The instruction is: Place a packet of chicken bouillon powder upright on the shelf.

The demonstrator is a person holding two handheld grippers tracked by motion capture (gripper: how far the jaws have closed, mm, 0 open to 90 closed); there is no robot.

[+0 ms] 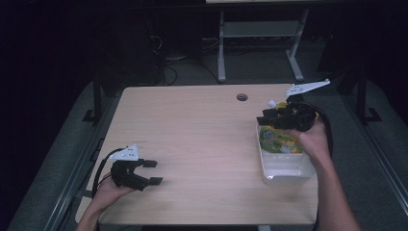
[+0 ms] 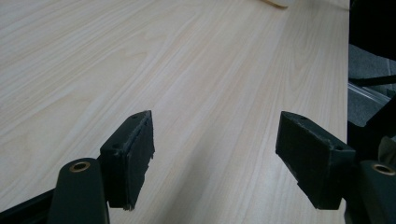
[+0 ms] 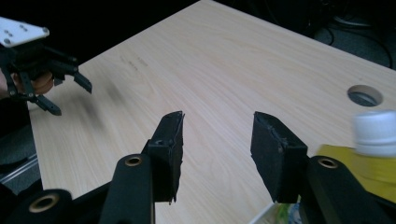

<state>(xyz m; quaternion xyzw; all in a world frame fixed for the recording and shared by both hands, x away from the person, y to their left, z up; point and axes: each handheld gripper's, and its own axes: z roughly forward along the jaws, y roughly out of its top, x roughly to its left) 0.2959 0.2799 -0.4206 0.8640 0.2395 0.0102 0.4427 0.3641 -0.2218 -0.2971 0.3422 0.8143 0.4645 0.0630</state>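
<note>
High view: pouch (image 1: 279,140) lies in the tray (image 1: 288,174), so right gripper (image 1: 269,118) gapes empty; left gripper (image 1: 153,172) waits wide, empty.

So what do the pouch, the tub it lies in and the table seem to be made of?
Pouch: likely flexible printed plastic film, glossy yellow-green, with a hard white screw cap. Tub: probably smooth white plastic with thin walls. Table: pale wood-grain surface, matte, maybe laminate.

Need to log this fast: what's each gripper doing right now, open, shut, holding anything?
Left gripper: open, nothing between the jaws, low over the table.
Right gripper: open, holding nothing, beside the pouch in the bin.
</note>
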